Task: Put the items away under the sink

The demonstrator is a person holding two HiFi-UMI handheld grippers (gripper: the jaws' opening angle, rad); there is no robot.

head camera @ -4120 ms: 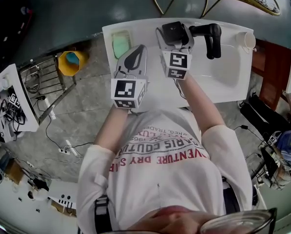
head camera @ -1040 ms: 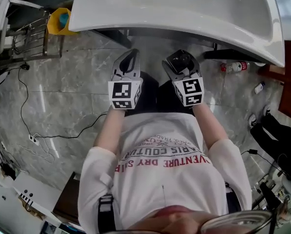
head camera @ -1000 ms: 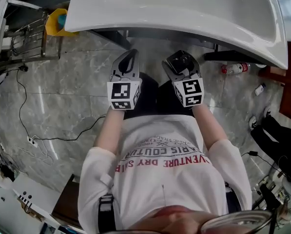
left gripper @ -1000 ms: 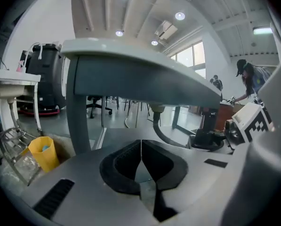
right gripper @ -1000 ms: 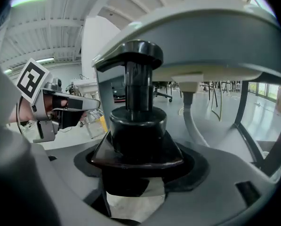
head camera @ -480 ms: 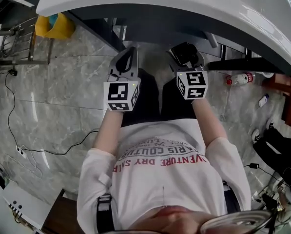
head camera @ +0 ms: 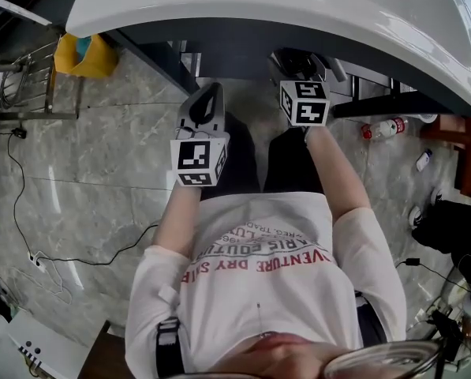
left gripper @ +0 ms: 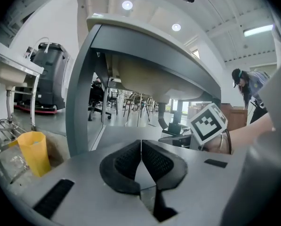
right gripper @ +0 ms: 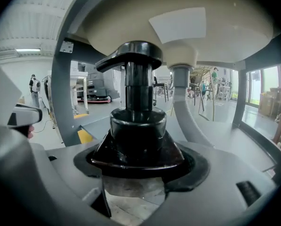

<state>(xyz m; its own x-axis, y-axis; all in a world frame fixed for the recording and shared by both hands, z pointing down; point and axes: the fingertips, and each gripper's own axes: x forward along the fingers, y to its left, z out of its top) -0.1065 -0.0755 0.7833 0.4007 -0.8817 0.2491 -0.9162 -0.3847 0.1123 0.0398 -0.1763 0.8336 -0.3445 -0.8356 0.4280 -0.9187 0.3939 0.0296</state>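
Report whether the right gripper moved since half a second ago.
Yes. The right gripper, clamping the black faucet, has pushed forward, its tips now under the edge of the white ceramic sink.

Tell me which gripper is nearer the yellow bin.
Left. The left gripper is just right of the yellow bin; the right gripper, shut on the black pump bottle, is farther right, under the sink.

Four seconds ago both grippers hung over the top of the white ceramic wash basin [head camera: 243, 6]; now both sit below its rim. In the last half second the right gripper [right gripper: 136, 166], clamped on the glossy black pump bottle [right gripper: 138, 121], has pushed forward beneath the bowl. It is now ahead of the left gripper [head camera: 210, 93], with the grey drain hose [right gripper: 189, 112] just beyond its jaws.
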